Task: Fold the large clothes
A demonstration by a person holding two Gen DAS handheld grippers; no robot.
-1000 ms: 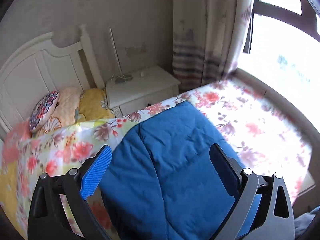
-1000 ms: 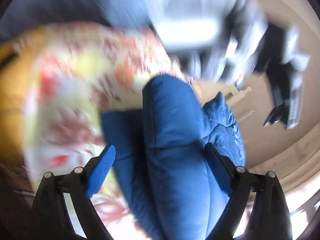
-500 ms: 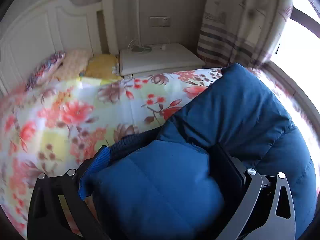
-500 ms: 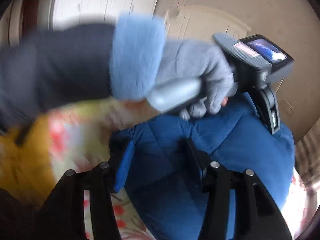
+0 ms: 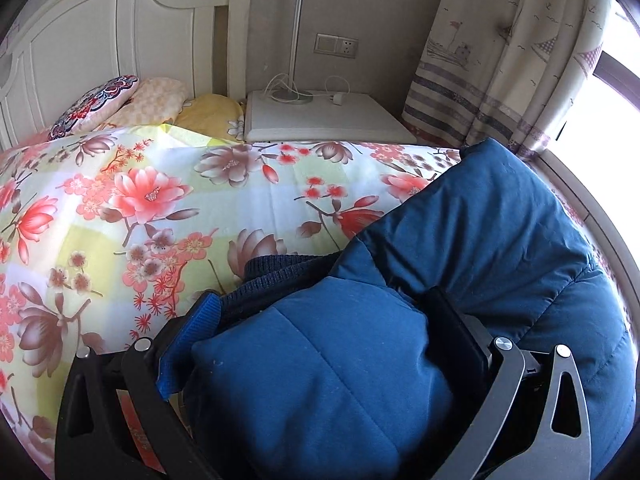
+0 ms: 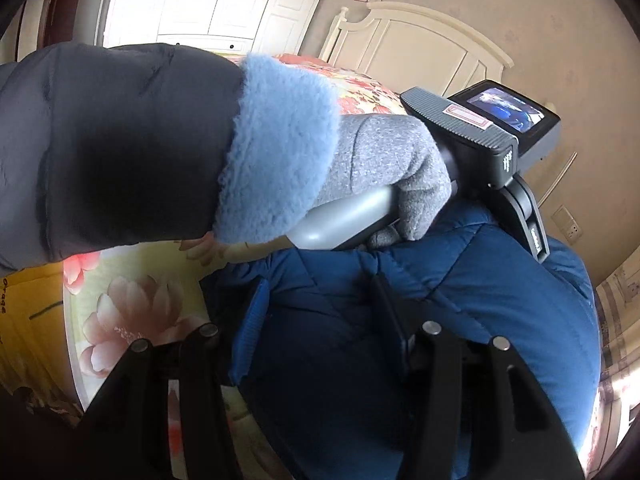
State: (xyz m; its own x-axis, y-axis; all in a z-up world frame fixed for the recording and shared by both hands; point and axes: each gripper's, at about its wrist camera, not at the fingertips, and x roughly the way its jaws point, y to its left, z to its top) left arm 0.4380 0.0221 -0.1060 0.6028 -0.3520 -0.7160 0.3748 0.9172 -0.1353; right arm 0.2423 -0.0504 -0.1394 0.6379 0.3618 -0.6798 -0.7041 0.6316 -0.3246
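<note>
A blue padded jacket (image 5: 480,232) lies bunched on the floral bedspread (image 5: 120,200). My left gripper (image 5: 320,320) is shut on a thick fold of the jacket, with its dark ribbed cuff (image 5: 280,268) just beyond the fingers. My right gripper (image 6: 320,304) is shut on another fold of the same jacket (image 6: 520,300). In the right wrist view, the gloved hand holding the left gripper's body (image 6: 480,140) sits just above the jacket.
A white nightstand (image 5: 320,120) with a lamp pole stands past the bed by the striped curtain (image 5: 500,60). Pillows (image 5: 120,100) lie against the white headboard (image 5: 100,40). A window is at the right. A dark sleeve (image 6: 100,140) fills the right view's left side.
Both grippers closed on the jacket and brought its folds up and together. The left view swung toward the headboard. The right view turned until the left hand and gripper came into sight.
</note>
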